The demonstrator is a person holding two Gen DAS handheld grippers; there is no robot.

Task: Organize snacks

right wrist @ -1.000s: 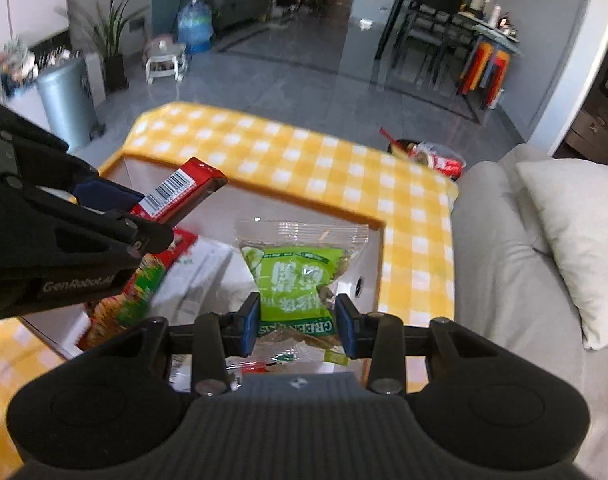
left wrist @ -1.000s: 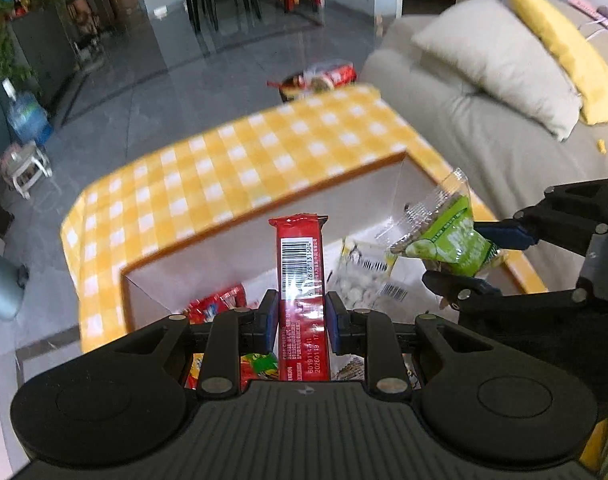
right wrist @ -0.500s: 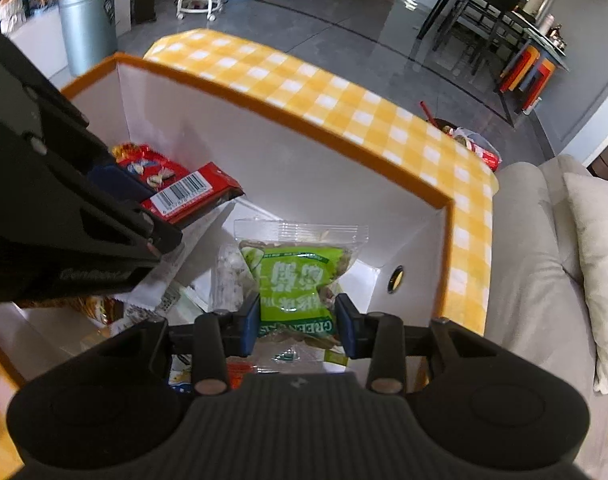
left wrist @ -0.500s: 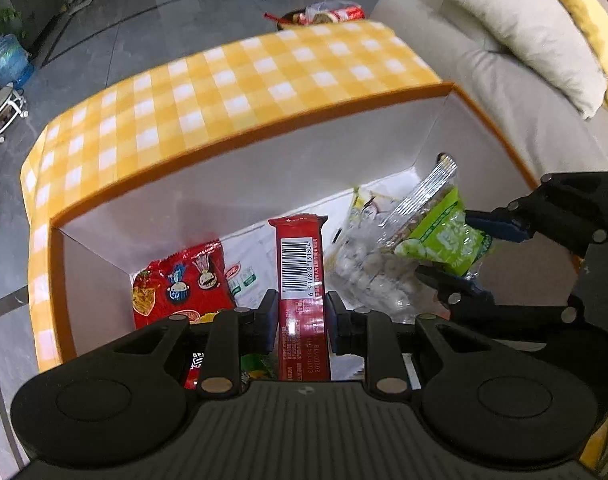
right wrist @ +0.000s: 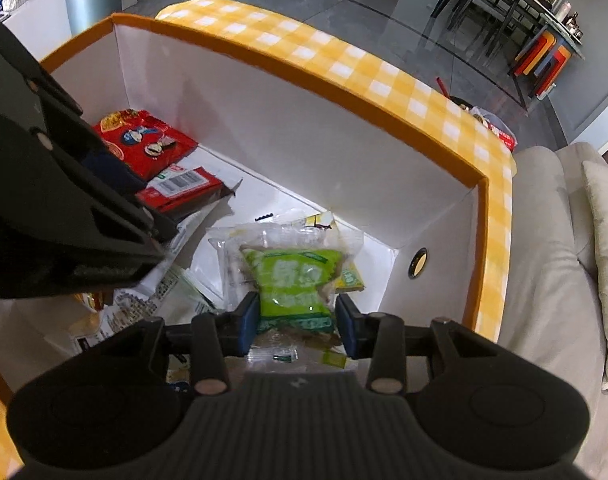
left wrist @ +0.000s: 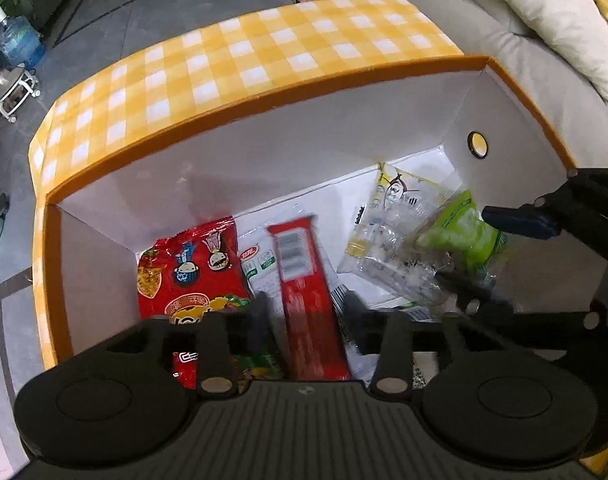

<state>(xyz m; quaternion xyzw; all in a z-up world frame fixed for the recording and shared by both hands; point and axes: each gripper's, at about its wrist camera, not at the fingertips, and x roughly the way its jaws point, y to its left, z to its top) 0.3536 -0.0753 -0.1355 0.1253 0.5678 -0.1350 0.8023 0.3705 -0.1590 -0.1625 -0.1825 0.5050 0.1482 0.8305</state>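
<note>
A white box with an orange rim holds several snacks. My left gripper is open inside it, its jaws apart on either side of a red snack bar that is motion-blurred between them. My right gripper is also open, its blue pads spread beside a green snack packet lying on a clear packet. The green packet also shows in the left wrist view. The red bar also shows in the right wrist view.
A red cartoon snack bag lies at the box's left end, and a yellow-and-clear packet at its right. The box sits on a yellow checked cloth. A grey sofa with a pillow stands to the right.
Both grippers have gone down into the box and opened. The red bar and the green packet have been let go.
</note>
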